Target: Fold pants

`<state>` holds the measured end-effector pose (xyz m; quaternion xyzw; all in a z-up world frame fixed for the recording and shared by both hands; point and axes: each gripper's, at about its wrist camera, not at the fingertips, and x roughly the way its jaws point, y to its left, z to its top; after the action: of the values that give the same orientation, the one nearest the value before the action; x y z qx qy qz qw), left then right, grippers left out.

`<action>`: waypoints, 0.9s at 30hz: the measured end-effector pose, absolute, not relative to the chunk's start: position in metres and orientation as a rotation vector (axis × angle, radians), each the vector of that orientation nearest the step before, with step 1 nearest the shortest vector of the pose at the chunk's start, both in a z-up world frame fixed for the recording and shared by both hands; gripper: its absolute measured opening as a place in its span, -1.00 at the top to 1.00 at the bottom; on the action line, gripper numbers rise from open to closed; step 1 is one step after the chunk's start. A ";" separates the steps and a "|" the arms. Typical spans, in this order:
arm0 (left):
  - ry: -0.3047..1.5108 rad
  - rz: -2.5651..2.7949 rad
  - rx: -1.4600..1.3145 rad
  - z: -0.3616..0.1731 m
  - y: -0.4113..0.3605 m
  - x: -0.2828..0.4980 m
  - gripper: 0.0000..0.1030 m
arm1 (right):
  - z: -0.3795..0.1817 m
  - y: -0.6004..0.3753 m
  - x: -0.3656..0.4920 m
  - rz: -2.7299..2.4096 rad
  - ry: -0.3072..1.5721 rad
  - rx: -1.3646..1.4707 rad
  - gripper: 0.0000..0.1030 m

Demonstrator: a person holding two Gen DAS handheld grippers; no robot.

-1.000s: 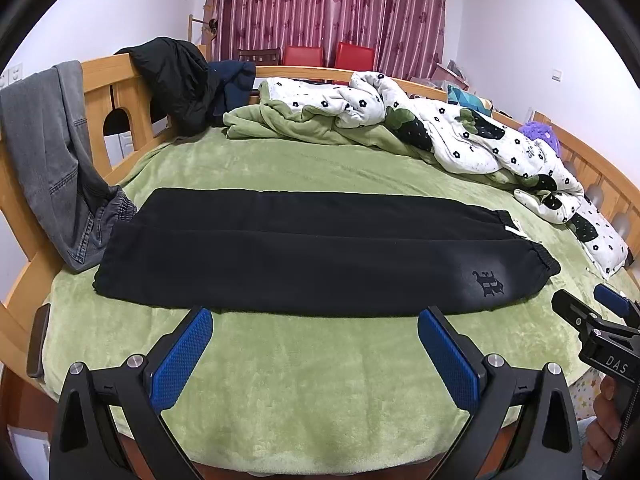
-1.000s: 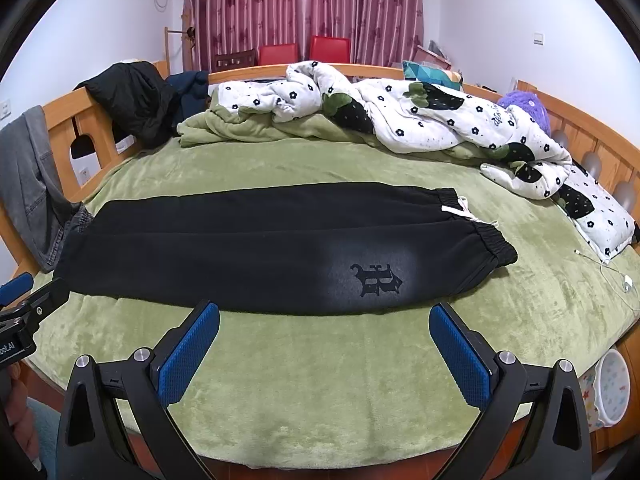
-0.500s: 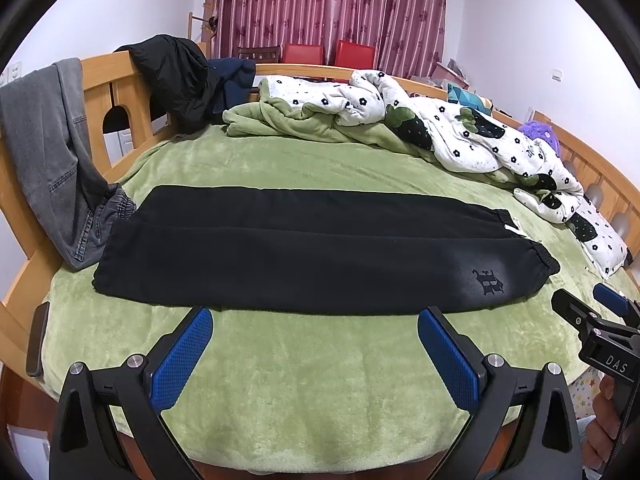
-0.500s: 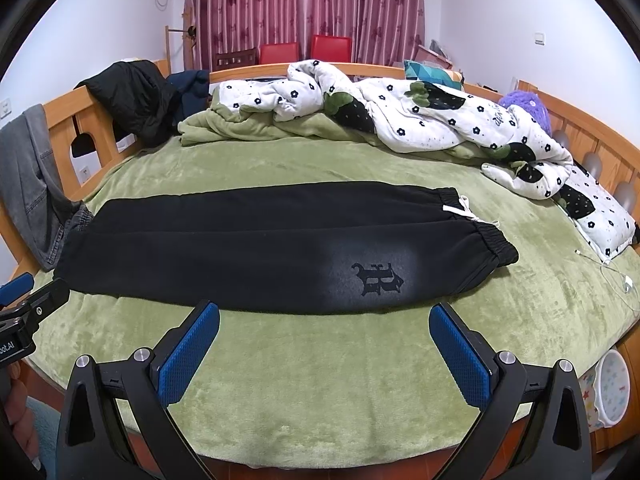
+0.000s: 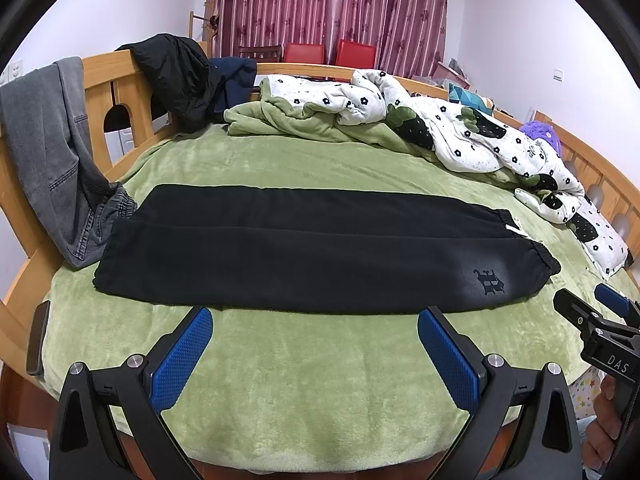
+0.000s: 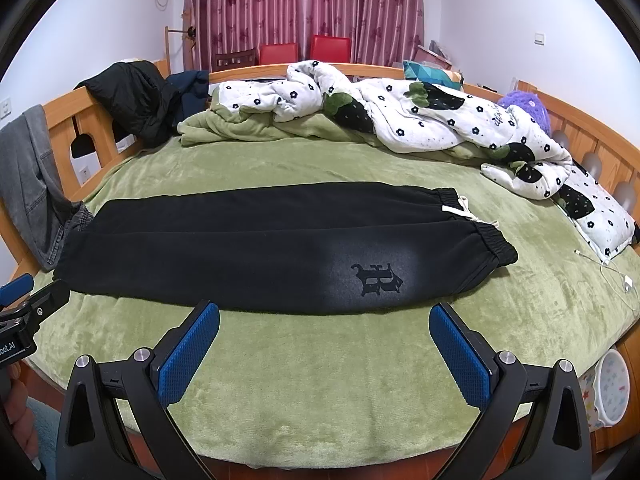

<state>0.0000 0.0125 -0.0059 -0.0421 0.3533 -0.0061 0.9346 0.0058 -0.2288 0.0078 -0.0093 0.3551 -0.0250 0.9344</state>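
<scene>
Black pants (image 5: pixel 312 248) lie flat on the green bed, folded lengthwise, one leg over the other. The elastic waistband with a white drawstring is at the right end (image 6: pixel 476 220), the cuffs at the left. A dark emblem (image 6: pixel 376 278) marks the near layer. My left gripper (image 5: pixel 316 344) is open and empty, above the near bed edge, short of the pants. My right gripper (image 6: pixel 324 340) is open and empty, also short of the pants' near edge. Each gripper shows at the side of the other's view.
A crumpled white flowered quilt (image 6: pixel 400 108) and green blanket (image 5: pixel 300 128) lie at the far side. Grey jeans (image 5: pixel 52 152) and a black jacket (image 5: pixel 180 76) hang on the wooden bed rail. A white charging cable (image 6: pixel 608 268) lies at the right, a dark phone (image 5: pixel 38 336) at the left edge.
Both views have shifted slightly; the pants sit a little higher in the frames. The pants have not moved and both grippers stay open.
</scene>
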 end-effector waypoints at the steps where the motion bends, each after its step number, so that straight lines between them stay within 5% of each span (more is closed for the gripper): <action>1: 0.723 -0.013 -0.087 -0.006 0.012 0.000 -1.00 | 0.008 -0.229 0.006 -0.050 0.726 -0.020 -0.99; 27: 0.722 -0.008 -0.095 -0.006 0.016 -0.002 -1.00 | 0.008 -0.225 0.006 -0.052 0.725 -0.023 -0.99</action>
<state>-0.0017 0.0158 -0.0061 -0.0463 0.3533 -0.0039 0.9344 0.0060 -0.2253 0.0081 -0.0111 0.3544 -0.0255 0.9347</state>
